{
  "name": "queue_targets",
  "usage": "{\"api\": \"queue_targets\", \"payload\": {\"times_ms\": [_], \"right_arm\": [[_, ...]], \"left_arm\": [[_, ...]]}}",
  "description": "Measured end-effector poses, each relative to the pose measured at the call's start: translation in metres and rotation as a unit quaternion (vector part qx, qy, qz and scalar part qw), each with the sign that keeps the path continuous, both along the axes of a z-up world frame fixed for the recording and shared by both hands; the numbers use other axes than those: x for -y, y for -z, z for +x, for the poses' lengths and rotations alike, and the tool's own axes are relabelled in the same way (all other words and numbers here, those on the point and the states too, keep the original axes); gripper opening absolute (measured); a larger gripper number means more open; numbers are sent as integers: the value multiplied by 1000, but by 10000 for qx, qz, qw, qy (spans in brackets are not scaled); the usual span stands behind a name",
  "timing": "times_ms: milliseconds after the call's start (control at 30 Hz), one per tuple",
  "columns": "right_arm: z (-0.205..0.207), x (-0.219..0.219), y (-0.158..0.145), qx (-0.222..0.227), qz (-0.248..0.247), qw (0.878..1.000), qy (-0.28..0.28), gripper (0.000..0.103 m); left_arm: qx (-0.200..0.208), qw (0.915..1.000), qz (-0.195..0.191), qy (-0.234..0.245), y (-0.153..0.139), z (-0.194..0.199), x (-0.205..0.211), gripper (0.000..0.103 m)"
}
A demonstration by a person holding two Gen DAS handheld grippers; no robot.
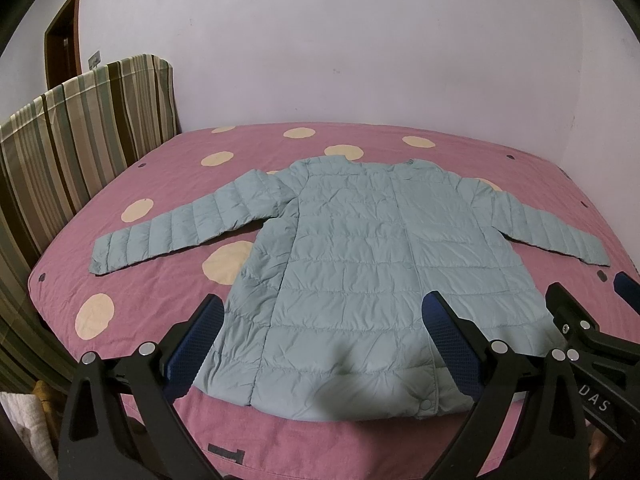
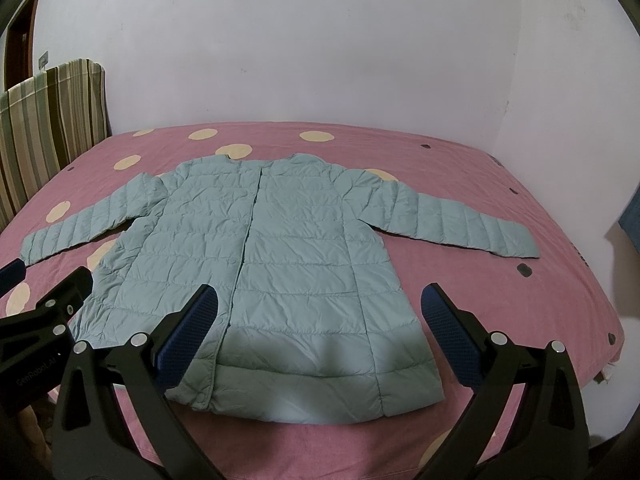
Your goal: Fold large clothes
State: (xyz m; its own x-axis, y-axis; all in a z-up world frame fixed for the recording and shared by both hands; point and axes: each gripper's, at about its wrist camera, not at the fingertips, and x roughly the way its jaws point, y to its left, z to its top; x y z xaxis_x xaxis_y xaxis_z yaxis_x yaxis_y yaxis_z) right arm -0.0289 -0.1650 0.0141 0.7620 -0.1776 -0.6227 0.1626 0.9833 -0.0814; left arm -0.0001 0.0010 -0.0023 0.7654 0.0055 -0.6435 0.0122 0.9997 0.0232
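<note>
A pale teal quilted puffer jacket [image 1: 360,264] lies flat on a pink bed [image 1: 160,280], front up, collar toward the far wall, both sleeves spread out to the sides. It also shows in the right wrist view [image 2: 288,248]. My left gripper [image 1: 324,320] is open and empty, held above the jacket's hem near the bed's front edge. My right gripper [image 2: 318,312] is open and empty, also above the hem, to the right of the left one. Part of the right gripper [image 1: 580,320] shows at the right of the left wrist view.
The bed cover [image 2: 520,300] is pink with cream dots. A striped headboard cushion [image 1: 80,140] stands at the left. A white wall [image 1: 360,40] runs behind the bed, with a brown door [image 1: 64,44] at far left.
</note>
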Motion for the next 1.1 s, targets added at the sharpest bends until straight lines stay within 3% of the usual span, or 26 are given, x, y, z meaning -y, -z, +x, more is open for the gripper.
{"api": "queue_targets", "payload": {"times_ms": [667, 900, 1100], "right_arm": [[1, 1, 2, -1, -4, 10000, 0, 101], [11, 8, 12, -150, 74, 9999, 35, 101], [40, 38, 36, -281, 193, 9991, 269, 101]], "left_arm": [[-25, 10000, 6, -14, 2, 0, 0, 99], [-169, 9996, 125, -199, 21, 14, -6, 99], [-406, 9951, 519, -738, 54, 58, -32, 99]]}}
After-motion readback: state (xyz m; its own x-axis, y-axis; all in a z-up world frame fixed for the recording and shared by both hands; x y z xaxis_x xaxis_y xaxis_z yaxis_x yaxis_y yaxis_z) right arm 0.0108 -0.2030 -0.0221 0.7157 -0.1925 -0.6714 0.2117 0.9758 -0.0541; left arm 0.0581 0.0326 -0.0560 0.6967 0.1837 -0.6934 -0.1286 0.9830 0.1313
